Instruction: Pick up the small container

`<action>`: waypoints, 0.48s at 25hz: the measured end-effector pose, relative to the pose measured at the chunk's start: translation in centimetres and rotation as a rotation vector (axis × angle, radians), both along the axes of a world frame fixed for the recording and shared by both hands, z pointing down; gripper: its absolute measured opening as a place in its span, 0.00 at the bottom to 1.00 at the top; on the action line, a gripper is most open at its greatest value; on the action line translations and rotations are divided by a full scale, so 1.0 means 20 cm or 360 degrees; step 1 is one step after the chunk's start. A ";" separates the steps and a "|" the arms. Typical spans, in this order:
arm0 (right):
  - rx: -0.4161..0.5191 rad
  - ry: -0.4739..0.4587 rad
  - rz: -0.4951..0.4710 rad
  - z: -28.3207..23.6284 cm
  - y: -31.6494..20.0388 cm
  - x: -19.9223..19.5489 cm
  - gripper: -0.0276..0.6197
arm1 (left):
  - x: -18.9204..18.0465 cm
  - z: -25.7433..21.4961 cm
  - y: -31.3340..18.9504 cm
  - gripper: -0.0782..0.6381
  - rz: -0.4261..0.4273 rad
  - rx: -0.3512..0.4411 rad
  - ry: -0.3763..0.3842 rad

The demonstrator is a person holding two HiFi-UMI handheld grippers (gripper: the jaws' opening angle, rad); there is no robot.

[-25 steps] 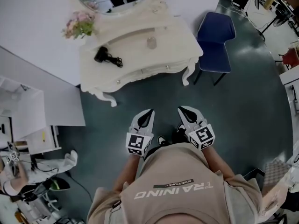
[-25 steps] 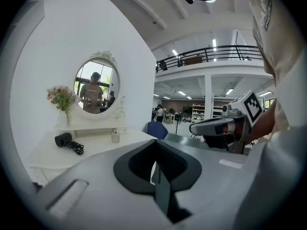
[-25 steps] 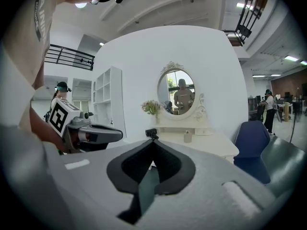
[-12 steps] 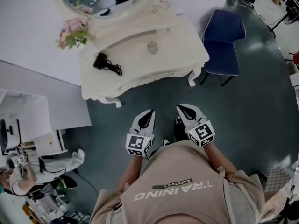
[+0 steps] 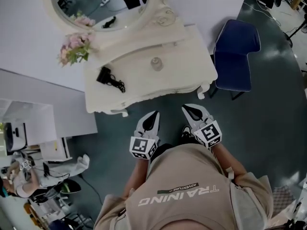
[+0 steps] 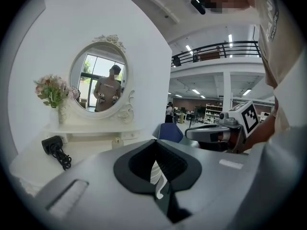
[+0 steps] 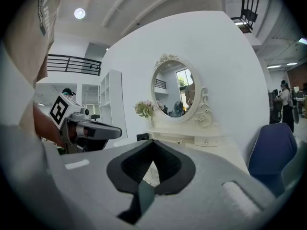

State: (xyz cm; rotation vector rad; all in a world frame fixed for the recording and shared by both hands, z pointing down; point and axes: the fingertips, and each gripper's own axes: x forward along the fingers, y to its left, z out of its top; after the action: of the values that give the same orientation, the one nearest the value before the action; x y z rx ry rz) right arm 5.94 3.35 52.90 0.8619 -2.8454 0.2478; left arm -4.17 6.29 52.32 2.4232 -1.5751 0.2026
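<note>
The small container, a clear squat jar, stands near the middle of the white dressing table. In the left gripper view the small container shows as a tiny jar on the tabletop beyond the jaws. My left gripper and right gripper are held side by side over the dark floor, short of the table's front edge and pointing toward it. Both are shut with nothing between the jaws. Neither one touches the table or the jar.
A black hair dryer with its cord lies left of the jar. Pink flowers and an oval mirror stand at the table's back. A blue chair is to the right, white shelving to the left.
The dressing table has come closer and lower in the head view as the person walks toward it. Both grippers stay shut and side by side.
</note>
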 end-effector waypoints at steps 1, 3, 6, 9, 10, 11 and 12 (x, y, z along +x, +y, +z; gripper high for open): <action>-0.0005 -0.0010 -0.0006 0.00 -0.03 0.00 0.05 | -0.01 0.01 -0.02 0.13 -0.0009 -0.0013 -0.0009; -0.0015 -0.0029 -0.0009 0.00 -0.10 -0.01 0.05 | -0.02 0.04 -0.08 0.13 -0.0021 -0.0038 -0.0032; -0.0037 -0.0030 0.0000 0.04 -0.18 0.00 0.05 | -0.03 0.06 -0.16 0.13 -0.0027 -0.0058 -0.0046; -0.0066 -0.0041 0.0016 0.06 -0.27 -0.02 0.05 | -0.07 0.06 -0.25 0.13 -0.0021 -0.0047 -0.0071; -0.0072 -0.0044 0.0022 0.06 -0.29 -0.03 0.05 | -0.09 0.05 -0.27 0.13 -0.0017 -0.0046 -0.0079; -0.0075 -0.0042 0.0028 0.06 -0.30 -0.05 0.05 | -0.11 0.06 -0.30 0.13 -0.0014 -0.0047 -0.0083; -0.0073 -0.0034 0.0036 0.06 -0.32 -0.06 0.05 | -0.13 0.06 -0.33 0.13 -0.0010 -0.0048 -0.0083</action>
State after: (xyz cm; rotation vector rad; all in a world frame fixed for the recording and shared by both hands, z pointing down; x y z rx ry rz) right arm 4.80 -3.06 54.10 0.8883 -2.8390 0.3261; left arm -6.74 -0.30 53.52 2.4081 -1.5895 0.2885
